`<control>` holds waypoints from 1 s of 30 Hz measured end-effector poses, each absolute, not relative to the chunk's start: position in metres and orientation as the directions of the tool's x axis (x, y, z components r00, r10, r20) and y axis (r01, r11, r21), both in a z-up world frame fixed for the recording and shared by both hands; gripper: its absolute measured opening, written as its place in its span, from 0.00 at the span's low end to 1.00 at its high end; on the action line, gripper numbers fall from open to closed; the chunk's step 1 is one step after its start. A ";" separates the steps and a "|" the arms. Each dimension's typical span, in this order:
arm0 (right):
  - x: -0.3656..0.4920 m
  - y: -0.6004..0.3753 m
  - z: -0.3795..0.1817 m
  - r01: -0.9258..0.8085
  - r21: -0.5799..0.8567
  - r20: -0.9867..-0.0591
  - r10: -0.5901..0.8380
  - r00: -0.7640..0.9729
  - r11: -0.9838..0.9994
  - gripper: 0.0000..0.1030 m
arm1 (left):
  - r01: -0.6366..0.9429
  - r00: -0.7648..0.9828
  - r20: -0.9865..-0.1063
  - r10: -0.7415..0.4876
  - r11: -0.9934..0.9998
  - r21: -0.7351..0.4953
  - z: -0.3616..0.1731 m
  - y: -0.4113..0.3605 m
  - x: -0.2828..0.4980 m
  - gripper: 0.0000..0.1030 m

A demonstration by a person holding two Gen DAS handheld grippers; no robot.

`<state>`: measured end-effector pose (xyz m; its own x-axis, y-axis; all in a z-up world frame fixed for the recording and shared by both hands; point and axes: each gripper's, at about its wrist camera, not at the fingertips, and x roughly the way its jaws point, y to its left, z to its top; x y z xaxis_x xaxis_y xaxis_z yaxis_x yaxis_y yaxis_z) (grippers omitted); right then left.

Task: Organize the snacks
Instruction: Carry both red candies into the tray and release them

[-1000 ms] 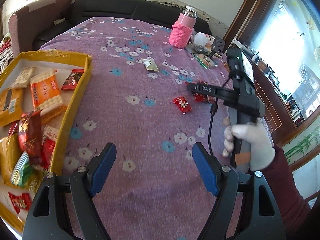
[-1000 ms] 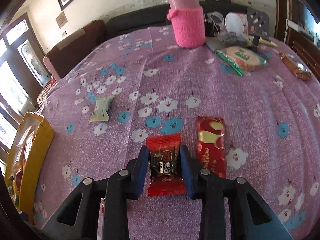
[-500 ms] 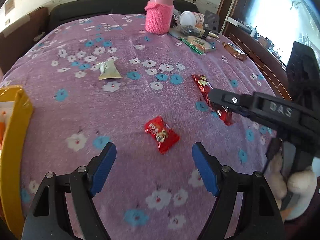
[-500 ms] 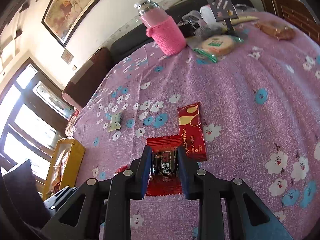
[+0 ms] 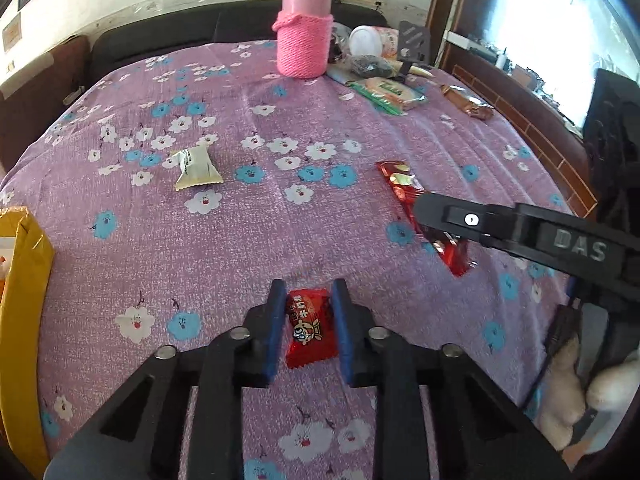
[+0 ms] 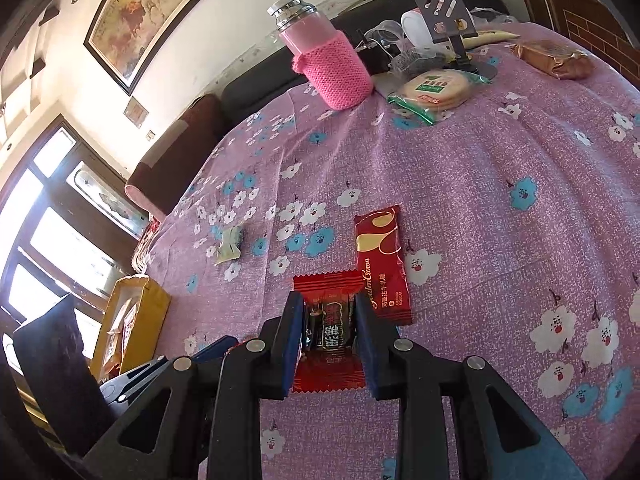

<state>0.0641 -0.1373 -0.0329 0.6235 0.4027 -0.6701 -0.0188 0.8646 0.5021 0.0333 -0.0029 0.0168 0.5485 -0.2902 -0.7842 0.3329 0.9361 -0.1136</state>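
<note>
The left tongs (image 5: 306, 320) are pressed onto a small red cartoon-printed snack packet (image 5: 310, 326) that lies on the purple flowered cloth of the desk (image 5: 260, 240). The right tongs (image 6: 328, 330) pinch a red packet with a dark label (image 6: 328, 336), just beside a longer red nougat bar (image 6: 382, 264) lying flat on the cloth. A pale green candy (image 5: 196, 168) sits apart, farther back on the left. The yellow box (image 6: 136, 320) of snacks stands at the left edge. A pink knit-sleeved bottle (image 5: 304, 40) stands upright at the far end, near a wrapped round of biscuits (image 6: 436, 88).
</note>
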 end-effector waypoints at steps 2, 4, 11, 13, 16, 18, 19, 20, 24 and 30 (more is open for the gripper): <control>0.063 -0.136 -0.032 -0.022 0.490 -0.670 0.392 0.631 0.872 0.26 | 0.332 0.560 -0.775 -0.292 0.937 -0.113 0.022 0.001 0.030 0.19; 0.062 -0.136 -0.030 -0.029 0.488 -0.664 0.393 0.636 0.872 0.26 | 0.325 0.573 -0.762 -0.301 0.937 -0.126 0.030 0.009 0.025 0.19; 0.057 -0.132 -0.023 -0.056 0.486 -0.640 0.399 0.657 0.872 0.26 | 0.253 0.631 -0.703 -0.328 0.944 -0.213 0.065 0.064 0.000 0.19; 0.055 -0.130 -0.023 -0.067 0.487 -0.634 0.406 0.658 0.871 0.26 | 0.220 0.649 -0.691 -0.319 0.948 -0.231 0.073 0.087 -0.012 0.19; 0.051 -0.123 -0.019 -0.091 0.486 -0.621 0.417 0.663 0.869 0.26 | 0.157 0.683 -0.666 -0.298 0.951 -0.265 0.085 0.127 -0.035 0.19; 0.049 -0.117 -0.017 -0.108 0.473 -0.618 0.417 0.667 0.874 0.26 | 0.107 0.709 -0.650 -0.273 0.953 -0.283 0.090 0.156 -0.050 0.19; 0.048 -0.115 -0.016 -0.113 0.468 -0.618 0.416 0.668 0.876 0.26 | 0.080 0.722 -0.643 -0.256 0.954 -0.289 0.093 0.171 -0.058 0.19; 0.047 -0.111 -0.015 -0.119 0.460 -0.617 0.414 0.670 0.880 0.26 | 0.050 0.735 -0.635 -0.236 0.954 -0.296 0.094 0.186 -0.066 0.19; 0.040 -0.089 -0.007 -0.148 0.445 -0.616 0.422 0.665 0.883 0.26 | -0.061 0.764 -0.623 -0.168 0.943 -0.328 0.093 0.243 -0.091 0.19; 0.020 -0.017 0.005 -0.288 0.500 -0.604 0.567 0.560 0.817 0.25 | -0.152 0.773 -0.623 -0.119 0.919 -0.365 0.078 0.292 -0.108 0.19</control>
